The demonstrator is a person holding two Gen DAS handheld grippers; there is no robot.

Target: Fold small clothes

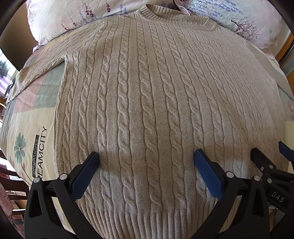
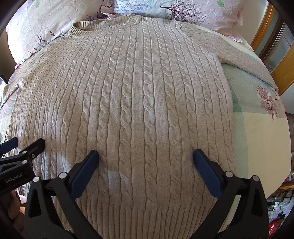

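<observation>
**Sweater lies flat, folding is about to start**

A beige knitted sweater (image 1: pixel 147 103) lies spread out flat on a bed with a patchwork quilt (image 1: pixel 31 128). Its front faces up. The neck (image 1: pixel 176 17) is at the far end, touching the flowery pillows (image 1: pixel 55 20). The ribbed bottom edge (image 2: pixel 147 217) is at the near end, close to the two claws. One sleeve (image 1: pixel 36 73) reaches out to the left and the other sleeve (image 2: pixel 244 58) reaches out to the right.

The left gripper (image 1: pixel 147 161) is wide open and holds nothing. It hangs over the near left part of the sweater. The right gripper (image 2: pixel 146 160) is wide open too, and also holds nothing. It hangs over the near right part. The two claws are side by side, and each one shows at the edge of the other's view. It is hard to tell if the blue fingers (image 2: pixel 86 171) touch the wool or only float just above it.

No fold shows yet, so the job looks like it is at the very start. The next move likely needs each claw to pinch the sweater, maybe at the bottom edge or at a sleeve, and bring that part over the body. The knit is thick and soft, so a claw must bite through both layers or only the top one will lift.

There are no boxes, baskets or bins near the sweater. Some bags and clutter (image 2: pixel 281 207) sit on the floor at the near right, too blurry to name.
</observation>
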